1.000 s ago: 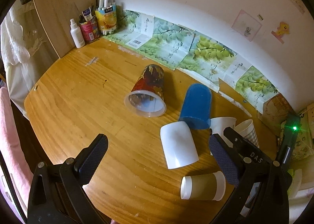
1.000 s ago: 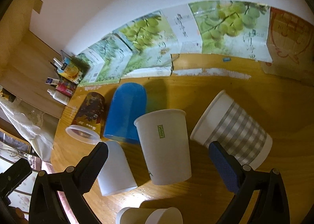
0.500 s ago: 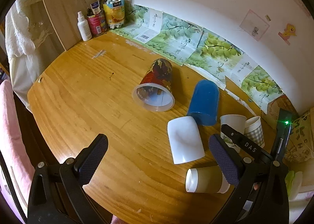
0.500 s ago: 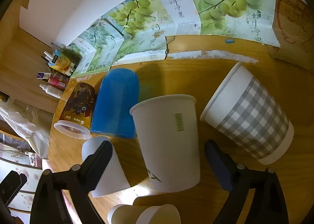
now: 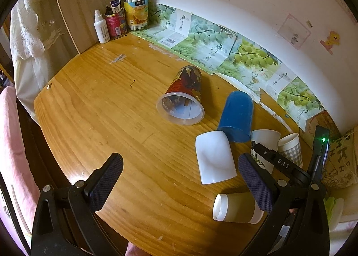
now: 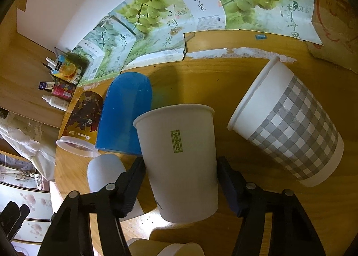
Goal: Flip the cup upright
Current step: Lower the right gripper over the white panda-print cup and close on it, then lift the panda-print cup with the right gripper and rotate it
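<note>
The right claw (image 6: 180,179) pinched the white paper cup (image 6: 179,157), its flip not yet done; the left claw (image 5: 179,179) hung released over the table (image 5: 94,108).

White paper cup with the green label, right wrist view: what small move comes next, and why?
Probably finish closing the right hand-held gripper on the white paper cup. Its fingers already flank the cup's sides near the base, seemingly at contact. The left hand-held gripper is open, away from it. Then lift.
</note>
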`<state>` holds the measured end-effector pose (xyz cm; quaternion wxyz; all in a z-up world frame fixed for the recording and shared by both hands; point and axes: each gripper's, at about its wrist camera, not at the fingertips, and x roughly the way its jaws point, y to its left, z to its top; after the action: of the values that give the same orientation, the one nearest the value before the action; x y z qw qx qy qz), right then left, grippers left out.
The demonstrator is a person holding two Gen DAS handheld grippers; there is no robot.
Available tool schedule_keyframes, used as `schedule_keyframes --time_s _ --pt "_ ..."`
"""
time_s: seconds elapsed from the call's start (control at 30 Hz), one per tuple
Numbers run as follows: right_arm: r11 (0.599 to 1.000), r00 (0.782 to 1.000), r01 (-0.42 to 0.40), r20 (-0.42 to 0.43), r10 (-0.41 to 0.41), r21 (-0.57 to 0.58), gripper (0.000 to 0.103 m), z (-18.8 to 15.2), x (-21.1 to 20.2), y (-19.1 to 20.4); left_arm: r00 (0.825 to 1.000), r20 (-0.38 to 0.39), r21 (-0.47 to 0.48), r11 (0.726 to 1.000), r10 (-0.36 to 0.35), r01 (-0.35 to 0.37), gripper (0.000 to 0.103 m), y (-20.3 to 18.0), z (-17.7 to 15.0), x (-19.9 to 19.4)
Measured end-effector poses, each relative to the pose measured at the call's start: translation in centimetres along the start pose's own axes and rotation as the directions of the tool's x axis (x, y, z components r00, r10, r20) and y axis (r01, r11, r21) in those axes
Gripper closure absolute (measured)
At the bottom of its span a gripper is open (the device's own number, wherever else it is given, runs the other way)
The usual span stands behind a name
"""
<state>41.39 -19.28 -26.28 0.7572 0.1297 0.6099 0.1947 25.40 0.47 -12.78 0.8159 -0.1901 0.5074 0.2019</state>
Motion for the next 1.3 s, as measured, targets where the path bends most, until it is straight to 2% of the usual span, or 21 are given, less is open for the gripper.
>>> schedule_keyframes --time_s 0.23,0.67,1.03,1.3 --pt "1.0 1.0 -0.015 -0.007 0.015 0.003 0.039 -0.2 -0.2 0.0 1.0 0.001 -0.002 1.0 0.0 0.0 0.001 0.0 0.1 -0.1" --pt "0.999 0.999 -0.031 0.035 0.031 -0.015 0.039 -0.5 -1.9 1.2 0.999 0.034 0.005 1.0 -0.016 0.016 0.001 0.5 -0.1 -1.9" --pt "0.999 0.994 -0.041 0.1 0.042 -0.01 0.039 -1.3 -4.8 2.0 0.993 0.03 -0.037 0.993 -0.112 0.113 0.001 1.8 0.0 -3.3" --pt "0.998 0.986 -0.058 0.159 0.057 0.005 0.039 -2.6 -7.4 3.1 0.987 0.047 -0.059 0.986 -0.156 0.159 0.001 3.8 0.7 -4.3"
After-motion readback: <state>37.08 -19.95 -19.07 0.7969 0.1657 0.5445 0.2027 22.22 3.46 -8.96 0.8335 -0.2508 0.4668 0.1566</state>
